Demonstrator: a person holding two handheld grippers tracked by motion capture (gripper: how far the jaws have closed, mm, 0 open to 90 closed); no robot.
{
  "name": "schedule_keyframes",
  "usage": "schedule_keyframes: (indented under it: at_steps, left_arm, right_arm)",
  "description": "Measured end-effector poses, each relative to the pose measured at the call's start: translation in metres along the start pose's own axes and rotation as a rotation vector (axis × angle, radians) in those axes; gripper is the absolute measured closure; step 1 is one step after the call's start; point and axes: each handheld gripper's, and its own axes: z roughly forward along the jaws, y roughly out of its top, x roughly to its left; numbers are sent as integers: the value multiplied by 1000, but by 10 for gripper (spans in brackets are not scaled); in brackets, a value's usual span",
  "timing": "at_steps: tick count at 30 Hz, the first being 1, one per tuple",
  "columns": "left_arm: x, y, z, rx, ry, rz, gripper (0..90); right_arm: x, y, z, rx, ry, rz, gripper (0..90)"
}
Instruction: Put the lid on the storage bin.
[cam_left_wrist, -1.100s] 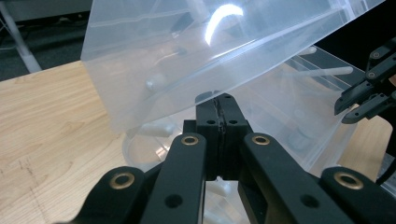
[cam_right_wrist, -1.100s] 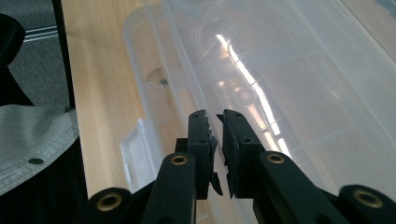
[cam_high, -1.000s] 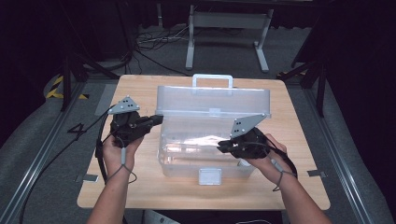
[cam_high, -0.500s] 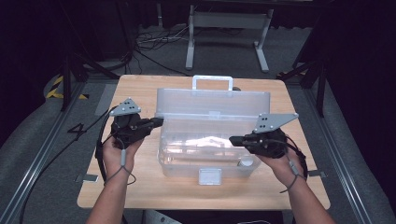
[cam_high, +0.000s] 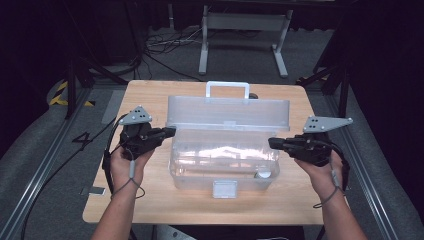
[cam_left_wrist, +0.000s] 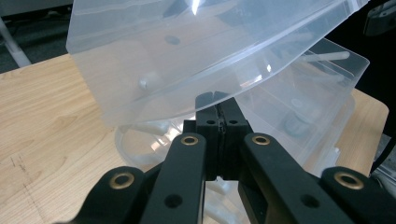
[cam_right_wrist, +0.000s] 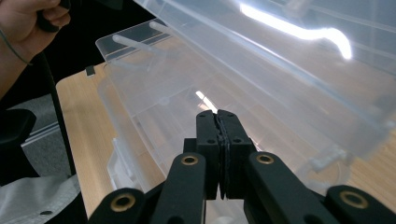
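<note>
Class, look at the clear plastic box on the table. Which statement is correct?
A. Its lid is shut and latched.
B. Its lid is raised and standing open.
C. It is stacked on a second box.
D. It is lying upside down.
B: in the high view the lid of the clear box stands up behind the open tub, with the handle at its top edge.

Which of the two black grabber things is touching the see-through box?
The left gripper. Its closed tips reach the left end of the clear plastic box, while the right gripper sits just off the right end, seemingly with a small gap.
</note>
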Motion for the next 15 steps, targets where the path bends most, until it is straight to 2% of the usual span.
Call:
schedule_keyframes:
  at_steps: [7,15]
  left_arm:
    - [-1,-1,1,14,-2,10,892]
    - [-2,-2,3,34,0,16,886]
  right_arm:
    - [-17,-8,-14,-23,6,68,891]
    - [-23,-13,-18,-19,-10,88,895]
